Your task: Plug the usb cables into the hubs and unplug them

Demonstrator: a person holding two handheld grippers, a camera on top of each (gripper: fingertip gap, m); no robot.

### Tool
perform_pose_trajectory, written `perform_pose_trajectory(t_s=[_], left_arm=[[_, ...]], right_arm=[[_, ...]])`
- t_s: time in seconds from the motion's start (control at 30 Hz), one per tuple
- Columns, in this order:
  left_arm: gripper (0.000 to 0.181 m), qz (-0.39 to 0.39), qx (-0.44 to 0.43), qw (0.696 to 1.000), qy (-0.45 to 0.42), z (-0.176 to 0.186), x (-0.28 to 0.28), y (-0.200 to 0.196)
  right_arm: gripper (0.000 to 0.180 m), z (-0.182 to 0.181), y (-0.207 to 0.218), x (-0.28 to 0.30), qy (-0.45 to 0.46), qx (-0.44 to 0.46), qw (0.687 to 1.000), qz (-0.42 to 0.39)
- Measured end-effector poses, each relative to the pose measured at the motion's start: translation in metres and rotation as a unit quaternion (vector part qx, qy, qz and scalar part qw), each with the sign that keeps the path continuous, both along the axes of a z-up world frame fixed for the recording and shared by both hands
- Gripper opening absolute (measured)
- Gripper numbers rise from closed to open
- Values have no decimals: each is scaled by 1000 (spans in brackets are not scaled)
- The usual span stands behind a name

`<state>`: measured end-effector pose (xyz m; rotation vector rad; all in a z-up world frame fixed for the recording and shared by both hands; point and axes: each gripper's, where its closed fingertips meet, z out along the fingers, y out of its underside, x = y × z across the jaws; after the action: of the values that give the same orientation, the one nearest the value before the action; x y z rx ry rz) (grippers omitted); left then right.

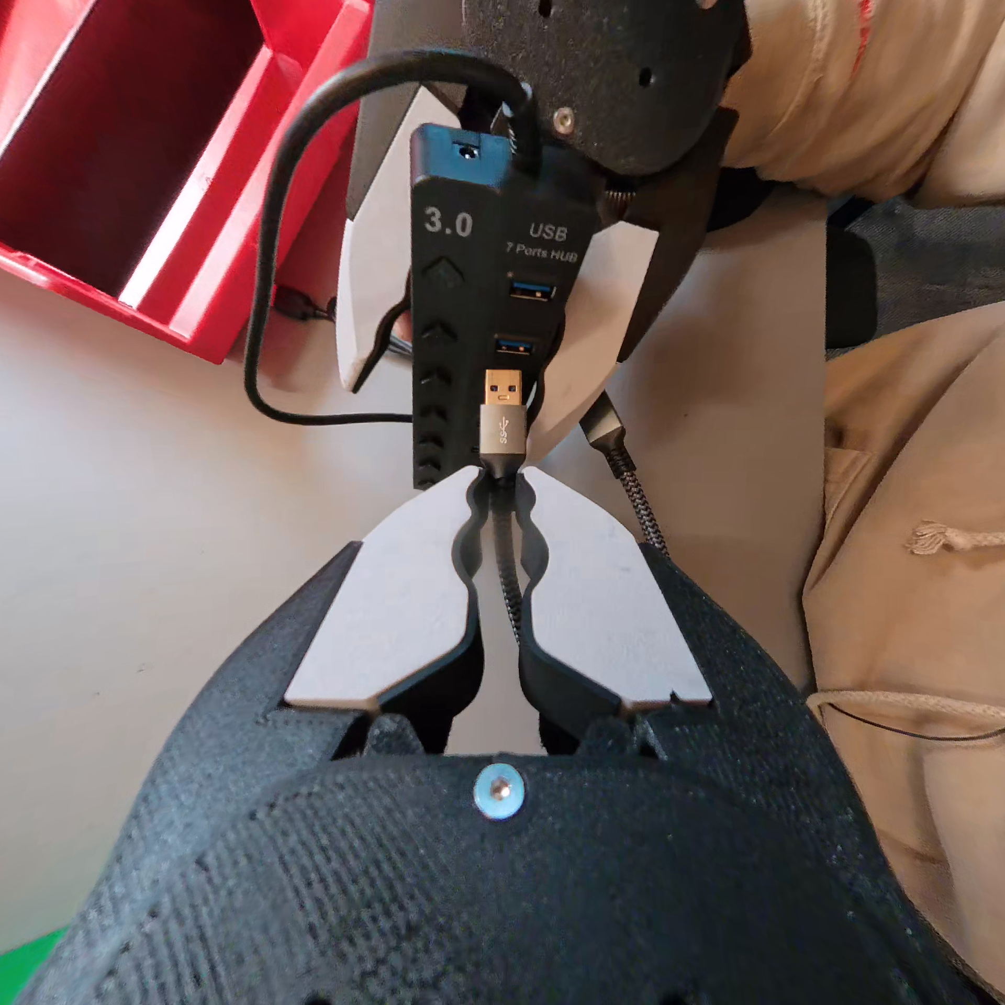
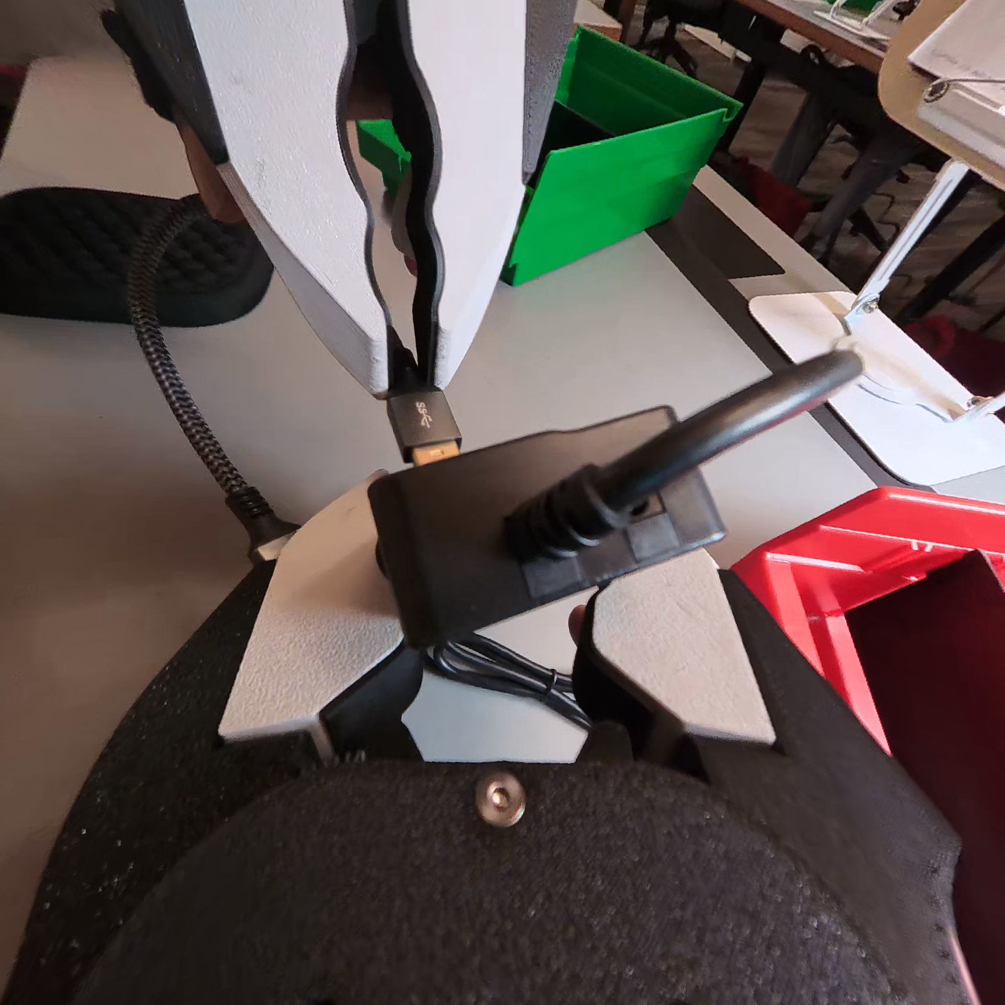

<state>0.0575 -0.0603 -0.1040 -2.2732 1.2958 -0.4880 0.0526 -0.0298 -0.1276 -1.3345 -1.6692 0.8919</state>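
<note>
Lining plug to port: left gripper [image 1: 500,478] pinched on the braided cable just behind the USB plug [image 1: 504,410], gold tip facing the hub [image 1: 478,304].
Right gripper [image 2: 489,598] clamps the hub's sides, ports facing the plug, long axes parallel; tip just short of a free port. Red bin [image 1: 136,163] beside, well clear.

1. A pale grey table [image 1: 119,489] carries everything.
2. A red bin [image 1: 136,179] rests beyond the left gripper [image 1: 500,478], leftward.
3. A green bin [image 2: 614,179] sits behind it.
</note>
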Motion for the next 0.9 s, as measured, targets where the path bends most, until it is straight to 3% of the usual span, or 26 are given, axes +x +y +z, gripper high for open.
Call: perform_pose_trajectory(t_s=[0.4, 0.9], left_arm=[[10, -10, -14, 999, 46, -13, -3, -2], [10, -33, 32, 995, 86, -15, -7, -2]], right_arm=[[69, -5, 1, -2, -12, 21, 1000, -11], [69, -3, 0, -2, -11, 27, 999, -17]])
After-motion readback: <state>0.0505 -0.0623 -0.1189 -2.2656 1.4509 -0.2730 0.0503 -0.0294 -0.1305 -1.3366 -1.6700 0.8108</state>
